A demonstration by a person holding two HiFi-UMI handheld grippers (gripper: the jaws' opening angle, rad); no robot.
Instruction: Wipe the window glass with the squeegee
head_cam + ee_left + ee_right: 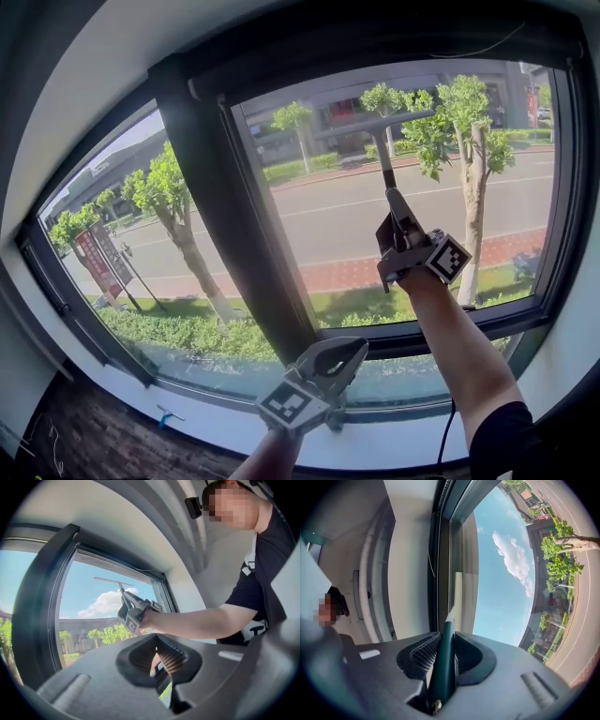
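Note:
The squeegee (pixel 385 164) has a dark green handle and a pale blade across its top, held high against the right pane of the window glass (pixel 328 211). My right gripper (pixel 397 223) is shut on the handle, below the blade. In the right gripper view the handle (pixel 443 665) runs up between the pads to the blade (pixel 458 599) at the glass. My left gripper (pixel 344 354) hangs low in front of the window's bottom rail, shut with nothing in it. The left gripper (pixel 159 661) looks up at the right gripper (pixel 133 613) and the squeegee (pixel 115 581).
A thick dark mullion (pixel 225 206) splits the window into a left pane (pixel 122 234) and the right pane. A white sill (pixel 216 427) runs below, with a small blue object (pixel 165 416) on it. A black cable (pixel 444 436) hangs by the right arm. Outside are trees and a road.

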